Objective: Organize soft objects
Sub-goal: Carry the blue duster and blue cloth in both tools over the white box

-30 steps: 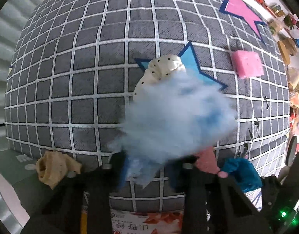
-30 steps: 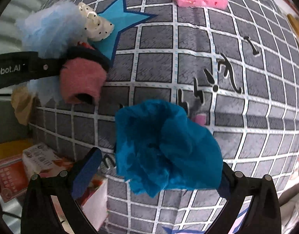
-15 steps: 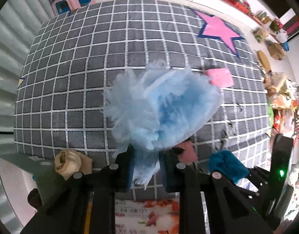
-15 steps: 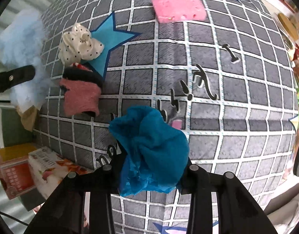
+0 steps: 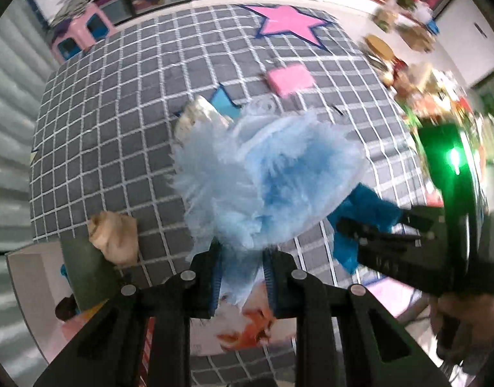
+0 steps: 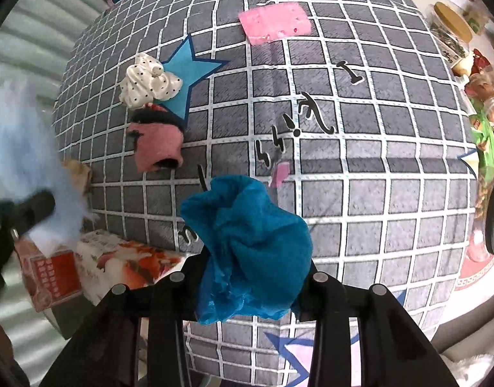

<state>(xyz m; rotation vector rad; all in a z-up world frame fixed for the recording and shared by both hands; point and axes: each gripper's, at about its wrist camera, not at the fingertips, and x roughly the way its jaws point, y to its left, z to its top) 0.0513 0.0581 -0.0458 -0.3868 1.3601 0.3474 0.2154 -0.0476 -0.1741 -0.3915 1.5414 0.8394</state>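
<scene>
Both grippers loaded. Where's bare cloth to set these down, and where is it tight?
Free: checked cloth right of the black lettering, below the pink sponge. Also the far-left grid, above the beige item. Crowded: blue star, with dotted white fabric and pink sock clustered there.

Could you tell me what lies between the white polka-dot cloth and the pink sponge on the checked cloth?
Only the printed blue star and bare grid lie between the polka-dot cloth and pink sponge, seen from the right wrist.
</scene>
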